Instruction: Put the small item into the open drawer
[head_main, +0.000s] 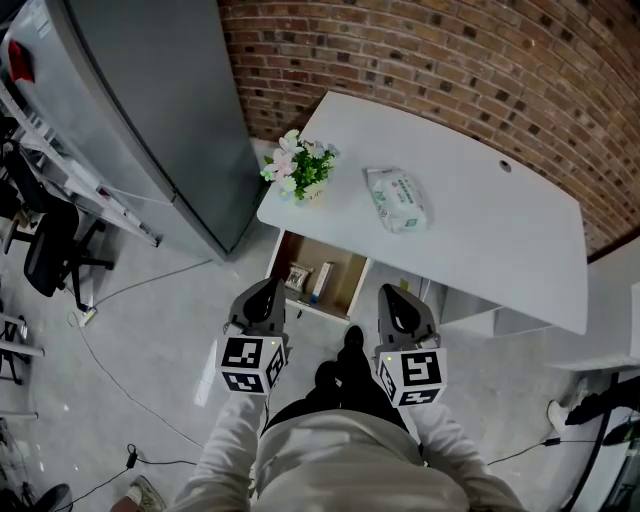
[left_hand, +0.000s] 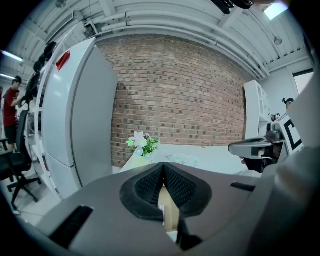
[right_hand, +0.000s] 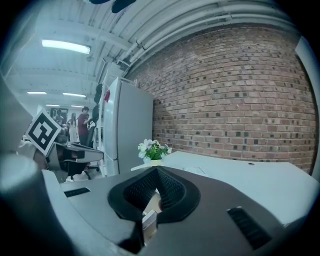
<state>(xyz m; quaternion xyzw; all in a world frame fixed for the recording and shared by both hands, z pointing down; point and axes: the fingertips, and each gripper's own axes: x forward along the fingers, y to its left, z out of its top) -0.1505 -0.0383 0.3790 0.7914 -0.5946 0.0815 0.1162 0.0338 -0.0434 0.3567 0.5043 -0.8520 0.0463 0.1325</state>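
**A:** Where is the small item?

**B:** I take it to be the pack. It lies flat on the white surface, to the right of the flowers and apart from them. Nothing touches it.

**A:** And the drawer?

**B:** The drawer stands open under the surface's front edge, below the flowers and to the left of the pack. A few small things lie toward its left end (too small to name). Its right part looks bare.

**A:** What about the hands?

**B:** The left hand-held gripper and the right hand-held gripper hover side by side in front of the drawer. Both have their jaws together with nothing between them, and neither is near the pack.

**A:** So how should the pick be done well?

**B:** I'd use the right one, since it sits nearer.
- Part the jaws wide before reaching.
- Come in over the front edge and take the pack across its narrow width. It looks soft and may sag if pinched at one end.
- Lift it clear of the edge, then lower it into the bare right part of the drawer.
- Let go low rather than dropping it.
- Keep the left one out of the drawer's mouth.
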